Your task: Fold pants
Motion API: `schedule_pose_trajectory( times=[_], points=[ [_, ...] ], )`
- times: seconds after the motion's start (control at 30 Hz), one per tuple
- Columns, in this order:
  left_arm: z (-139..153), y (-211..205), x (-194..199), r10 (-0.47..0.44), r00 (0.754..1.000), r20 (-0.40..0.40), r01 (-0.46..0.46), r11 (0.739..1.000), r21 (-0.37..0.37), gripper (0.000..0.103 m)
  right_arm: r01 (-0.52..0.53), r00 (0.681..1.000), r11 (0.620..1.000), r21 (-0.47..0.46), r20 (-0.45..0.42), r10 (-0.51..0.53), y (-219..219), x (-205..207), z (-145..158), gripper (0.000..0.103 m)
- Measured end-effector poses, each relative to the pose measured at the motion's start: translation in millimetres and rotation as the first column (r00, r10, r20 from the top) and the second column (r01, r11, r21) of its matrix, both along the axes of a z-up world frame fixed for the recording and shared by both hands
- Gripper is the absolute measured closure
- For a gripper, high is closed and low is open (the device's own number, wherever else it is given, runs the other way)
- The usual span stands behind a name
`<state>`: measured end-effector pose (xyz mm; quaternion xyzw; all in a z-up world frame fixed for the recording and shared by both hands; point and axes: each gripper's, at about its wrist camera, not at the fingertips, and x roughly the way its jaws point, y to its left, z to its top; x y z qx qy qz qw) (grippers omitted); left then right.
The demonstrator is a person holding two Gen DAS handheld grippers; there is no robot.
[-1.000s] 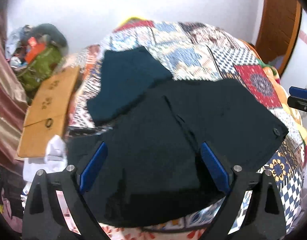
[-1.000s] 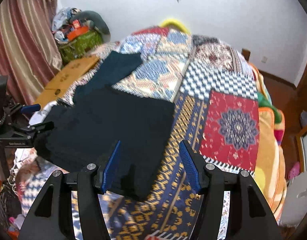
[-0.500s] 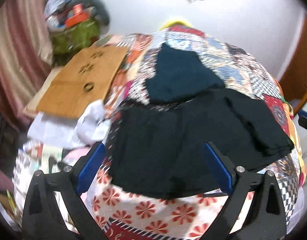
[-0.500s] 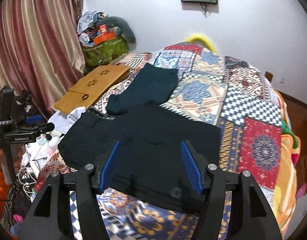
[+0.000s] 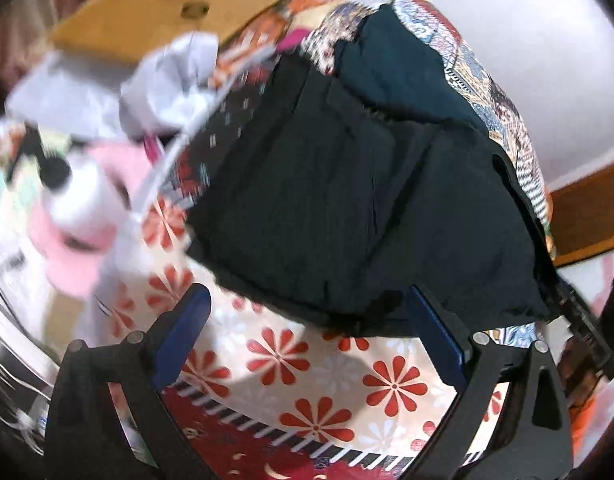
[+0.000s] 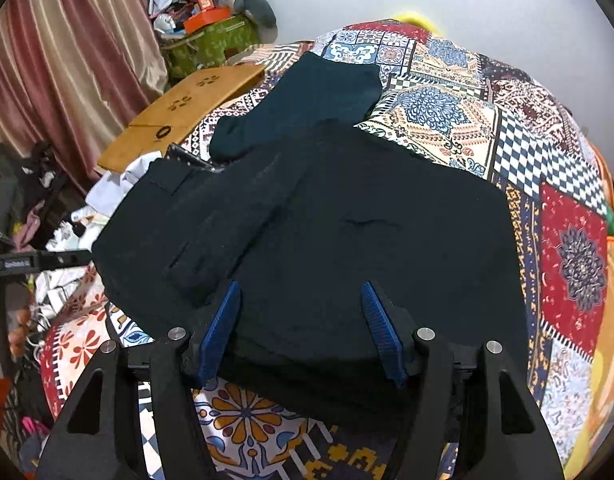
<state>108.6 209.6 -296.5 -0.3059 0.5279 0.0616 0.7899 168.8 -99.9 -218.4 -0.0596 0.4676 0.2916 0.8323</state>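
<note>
Dark pants [image 6: 367, 220] lie folded flat on a patchwork bedspread [image 6: 567, 260], with a narrower folded strip [image 6: 235, 232] on their left half. My right gripper [image 6: 301, 332] hangs open just above the pants' near edge, and the cloth lies under and between its blue pads [image 6: 381, 332]. In the blurred left wrist view the pants [image 5: 347, 200] fill the middle. My left gripper [image 5: 309, 334] stands open at their near hem, its right pad [image 5: 435, 336] by the hem's corner and its left pad over the flowered sheet [image 5: 279, 360].
A folded teal garment [image 6: 307, 96] lies just beyond the pants. Left of the bed are a wooden board [image 6: 187, 108], white cloths [image 5: 167, 80], a pink item [image 5: 79, 240], a green bag heaped with clutter [image 6: 211, 40] and a curtain [image 6: 67, 60]. A white wall stands behind.
Both grippers have come down and closer to the pants' near edge. The left one swung toward the bed's left side and rolled, so its view now tilts. The jaws stay apart.
</note>
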Motion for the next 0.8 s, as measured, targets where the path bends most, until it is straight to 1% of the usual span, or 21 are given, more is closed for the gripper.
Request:
schedule_pose_trajectory(
  times=[0.03,0.17,0.2,0.27,0.5,0.53,0.57,0.63,0.67,0.7,0.73,0.77,0.8],
  points=[
    [-6.8,1.0,-0.1,0.01,1.0,-0.007,-0.01,0.999,-0.047,0.004,-0.002,1.0,1.0,0.005,-0.004,0.002,-1.7,0.5,0.3,0.043],
    [-23.7,3.3,6.2,0.038,0.999,-0.033,-0.043,0.987,-0.156,0.004,-0.005,1.0,1.0,0.012,-0.007,0.005,1.5,1.7,-1.3,0.042],
    [-27.5,3.5,7.9,0.054,0.998,-0.039,-0.06,0.984,-0.17,0.004,-0.005,1.0,1.0,0.017,-0.01,0.005,0.9,2.0,-1.4,0.042],
    [-29.1,2.8,11.9,0.065,0.997,-0.03,-0.07,0.982,-0.177,0.004,-0.004,1.0,1.0,0.029,-0.018,0.005,1.0,4.1,-2.2,0.041],
    [-32.5,3.4,34.6,0.092,0.995,-0.029,-0.095,0.981,-0.168,0.004,-0.002,1.0,0.999,0.055,-0.03,0.004,-1.2,5.8,-3.0,0.041],
    [-33.4,3.5,37.7,0.1,0.994,-0.034,-0.105,0.981,-0.164,0.006,-0.002,1.0,0.998,0.056,-0.03,0.004,-1.3,5.6,-2.9,0.041],
    [-33.7,4.1,39.8,0.114,0.993,-0.037,-0.119,0.981,-0.156,0.009,-0.002,1.0,0.998,0.058,-0.031,0.004,-1.6,5.2,-2.9,0.041],
    [-33.4,6.1,42.6,0.139,0.989,-0.043,-0.143,0.982,-0.121,0.032,-0.003,0.999,0.998,0.061,-0.033,0.005,-1.8,5.6,-3.0,0.041],
    [-32.7,7.6,42.6,0.143,0.989,-0.049,-0.147,0.984,-0.1,0.038,-0.003,0.999,0.998,0.062,-0.033,0.005,-2.3,5.8,-3.0,0.041],
    [-31.8,7.3,43.3,0.147,0.988,-0.05,-0.15,0.985,-0.083,0.05,-0.003,0.999,0.998,0.065,-0.034,0.005,-2.7,5.9,-3.1,0.041],
    [-31.1,7.8,42.2,0.15,0.988,-0.047,-0.153,0.986,-0.071,0.057,-0.001,0.999,0.998,0.067,-0.035,0.004,-2.6,5.8,-3.1,0.041],
    [-30.5,8.3,41.1,0.149,0.988,-0.039,-0.151,0.986,-0.071,0.06,-0.001,0.999,0.998,0.069,-0.035,0.004,-2.8,5.9,-3.0,0.041],
    [-30.1,9.0,40.3,0.149,0.988,-0.033,-0.151,0.986,-0.069,0.066,-0.001,0.999,0.998,0.07,-0.036,0.004,-3.0,6.0,-3.1,0.041]
  ],
)
